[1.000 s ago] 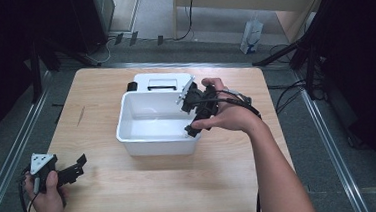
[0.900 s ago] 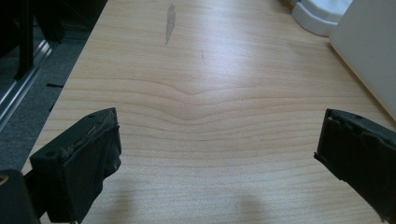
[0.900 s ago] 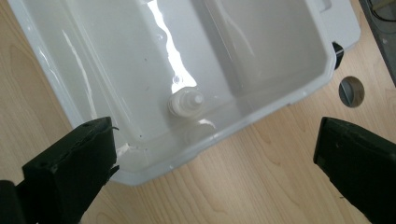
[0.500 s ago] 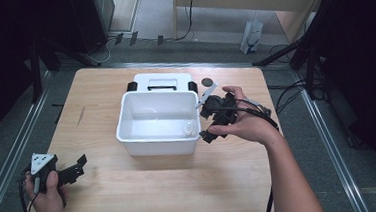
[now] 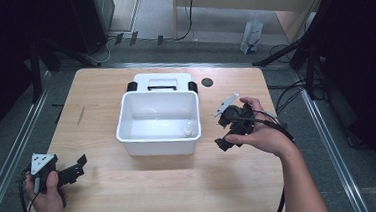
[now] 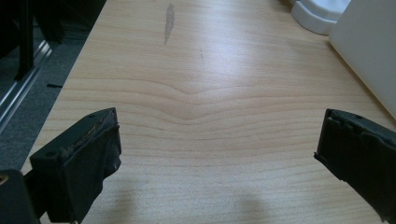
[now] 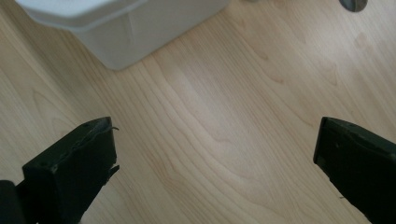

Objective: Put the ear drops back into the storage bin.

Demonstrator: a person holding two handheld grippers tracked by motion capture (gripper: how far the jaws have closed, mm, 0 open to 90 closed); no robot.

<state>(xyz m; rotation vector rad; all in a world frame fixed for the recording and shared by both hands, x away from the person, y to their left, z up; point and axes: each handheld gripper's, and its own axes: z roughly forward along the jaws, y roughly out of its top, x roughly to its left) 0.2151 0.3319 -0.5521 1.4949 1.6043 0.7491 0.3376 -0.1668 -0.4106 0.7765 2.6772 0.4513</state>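
Right tongs, right of centre, gape with nothing between them; left tongs, lower left, likewise. A small bottle lies in the white tub at centre, so the drop looks done.

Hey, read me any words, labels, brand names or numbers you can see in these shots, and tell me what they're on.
There is no readable text.
White bin, the small bottle inside it, and the white lid behind it: no print that can be made out.
Left gripper and right gripper: no markings legible.
White bag on the floor beyond the table: too small and blurred to read.
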